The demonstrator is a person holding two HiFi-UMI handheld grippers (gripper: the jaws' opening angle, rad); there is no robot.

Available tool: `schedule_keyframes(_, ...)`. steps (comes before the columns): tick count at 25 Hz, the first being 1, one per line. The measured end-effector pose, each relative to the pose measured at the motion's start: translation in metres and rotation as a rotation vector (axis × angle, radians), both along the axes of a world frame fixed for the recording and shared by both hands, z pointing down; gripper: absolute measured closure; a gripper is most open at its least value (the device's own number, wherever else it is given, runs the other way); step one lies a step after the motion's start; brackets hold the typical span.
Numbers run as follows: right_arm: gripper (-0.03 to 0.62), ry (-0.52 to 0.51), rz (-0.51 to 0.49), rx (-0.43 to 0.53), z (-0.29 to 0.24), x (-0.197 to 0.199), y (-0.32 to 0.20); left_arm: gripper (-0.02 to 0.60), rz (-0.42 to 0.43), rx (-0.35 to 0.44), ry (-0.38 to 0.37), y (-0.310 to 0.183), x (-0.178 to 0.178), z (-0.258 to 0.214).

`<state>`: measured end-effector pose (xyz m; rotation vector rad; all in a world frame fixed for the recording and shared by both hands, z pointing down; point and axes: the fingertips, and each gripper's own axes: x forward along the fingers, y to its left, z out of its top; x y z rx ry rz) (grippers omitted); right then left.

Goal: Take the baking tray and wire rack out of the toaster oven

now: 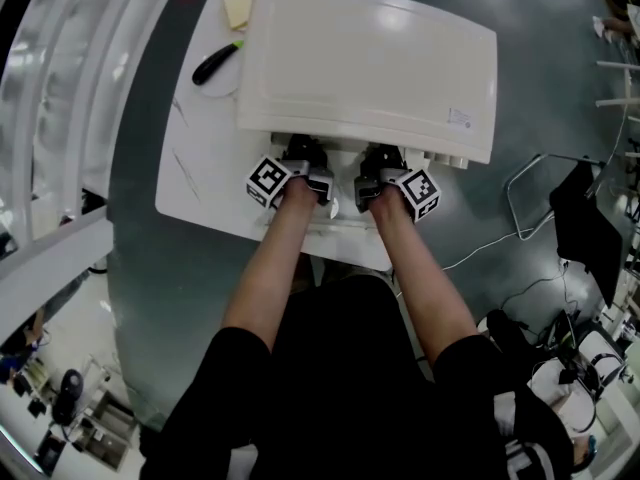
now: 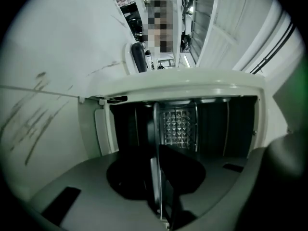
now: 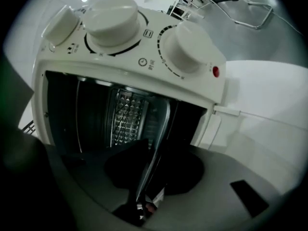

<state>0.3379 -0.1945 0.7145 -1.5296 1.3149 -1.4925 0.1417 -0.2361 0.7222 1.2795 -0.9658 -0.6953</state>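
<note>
A white toaster oven [image 1: 370,68] stands on a white desk [image 1: 195,183], its front towards the person and its mouth open. Both forearms reach to that front side by side, the left gripper [image 1: 300,153] and the right gripper [image 1: 383,158] near each other at the opening. In the left gripper view the jaws stand narrow, pressed from both sides on a thin metal edge that looks like the front rim of the baking tray [image 2: 156,177]. The tray runs back into the dark cavity towards the embossed back wall [image 2: 178,126]. The right gripper view shows the same: narrow jaws clamped on the tray's shiny rim [image 3: 150,166], below the white knobs [image 3: 113,16] and a red lamp [image 3: 215,71]. The wire rack cannot be told apart inside the oven. A black-handled tool [image 1: 215,63] lies on the desk beside the oven.
</note>
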Motion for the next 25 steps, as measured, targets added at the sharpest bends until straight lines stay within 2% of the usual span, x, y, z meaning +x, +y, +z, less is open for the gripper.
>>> schedule_keyframes(5, 0.499, -0.047, 0.009, -0.019, -0.001, -0.005, 0.030, 0.502, 0.012, -0.033, -0.011, 0.031, -0.007, 0.001)
schedule_keyframes(9, 0.500, -0.044, 0.010, -0.042, 0.000, -0.010, 0.057, 0.502, 0.044, -0.064, -0.023, 0.058, -0.013, 0.001)
schedule_keyframes(13, 0.500, -0.059, 0.011, -0.066, 0.002, -0.016, 0.086, 0.502, 0.057, -0.061, 0.003, 0.082, -0.016, 0.001)
schedule_keyframes(17, 0.503, -0.073, 0.022, -0.065, -0.003, -0.022, 0.114, 0.502, 0.089, -0.093, -0.010, 0.111, -0.024, -0.001)
schedule_keyframes(25, 0.502, -0.066, 0.044, -0.085, -0.015, -0.035, 0.166, 0.500, 0.125, -0.100, 0.000, 0.161, -0.037, -0.012)
